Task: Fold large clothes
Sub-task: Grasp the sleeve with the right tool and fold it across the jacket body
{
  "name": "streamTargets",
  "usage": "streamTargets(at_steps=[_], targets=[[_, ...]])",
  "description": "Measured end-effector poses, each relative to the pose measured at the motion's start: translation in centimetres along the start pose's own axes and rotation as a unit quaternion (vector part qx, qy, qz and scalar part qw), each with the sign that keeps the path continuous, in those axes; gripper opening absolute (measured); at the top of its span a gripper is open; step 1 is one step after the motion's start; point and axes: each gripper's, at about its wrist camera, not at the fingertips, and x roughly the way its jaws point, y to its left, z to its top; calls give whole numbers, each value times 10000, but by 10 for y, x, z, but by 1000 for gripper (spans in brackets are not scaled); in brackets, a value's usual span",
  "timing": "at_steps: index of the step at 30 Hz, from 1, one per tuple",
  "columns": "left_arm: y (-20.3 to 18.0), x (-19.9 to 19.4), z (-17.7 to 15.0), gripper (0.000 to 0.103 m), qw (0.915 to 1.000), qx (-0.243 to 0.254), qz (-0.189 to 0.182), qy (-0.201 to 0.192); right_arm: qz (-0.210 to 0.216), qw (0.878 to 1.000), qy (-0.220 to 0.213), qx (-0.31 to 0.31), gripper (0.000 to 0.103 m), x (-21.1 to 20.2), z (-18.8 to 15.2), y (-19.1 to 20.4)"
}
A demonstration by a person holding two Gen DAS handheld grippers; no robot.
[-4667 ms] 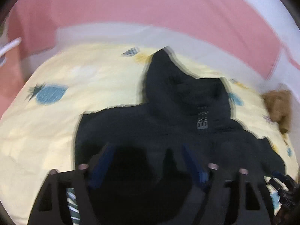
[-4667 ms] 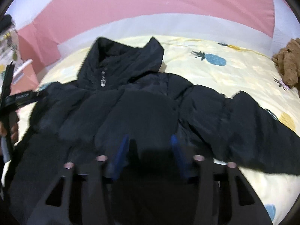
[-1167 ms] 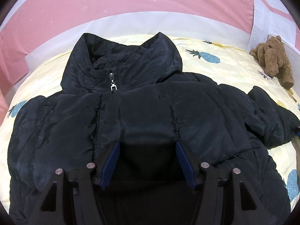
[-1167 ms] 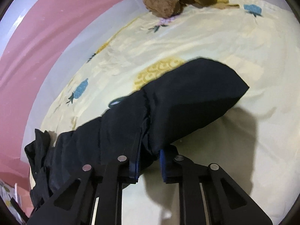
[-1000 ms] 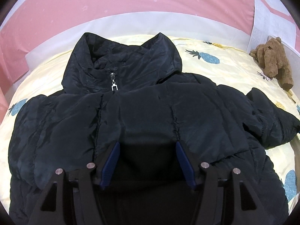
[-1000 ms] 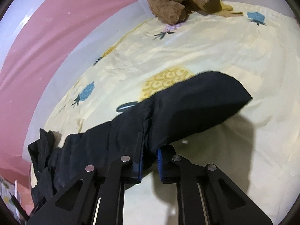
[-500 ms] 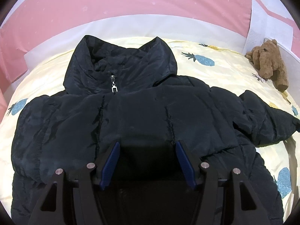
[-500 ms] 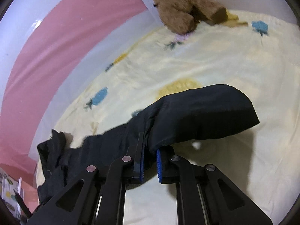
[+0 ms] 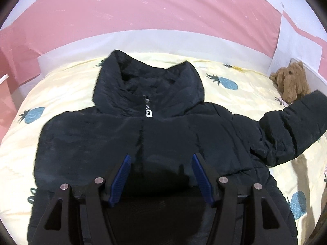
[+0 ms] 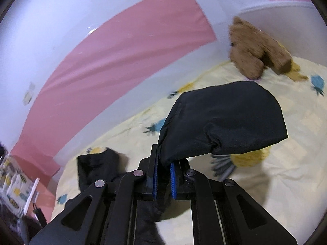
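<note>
Closest to you, your right gripper [image 10: 163, 180] is clenched on the cuff end of the black jacket's sleeve [image 10: 222, 124], which is lifted clear of the bed. Your left gripper [image 9: 161, 175] has its blue pads [image 9: 120, 175] spread apart above the jacket's front, pinching nothing. The black puffer jacket [image 9: 126, 138] lies face up on the yellow pineapple-print sheet [image 9: 61, 89], zipped, collar pointing away from you. Farther off, a brown plush bear [image 9: 290, 83] sits at the bed's far right corner. Behind it rises a pink and white wall [image 9: 143, 10].
</note>
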Motion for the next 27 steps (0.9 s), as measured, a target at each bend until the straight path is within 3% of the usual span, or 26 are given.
streamTargets(at_steps=[13, 27], targets=[[56, -31, -6, 62, 9990, -360, 241, -89, 757, 9941, 293, -721, 9, 18, -23, 120], [119, -38, -22, 62, 9960, -667, 593, -103, 1351, 9723, 1244, -1445, 9, 85, -111, 227]])
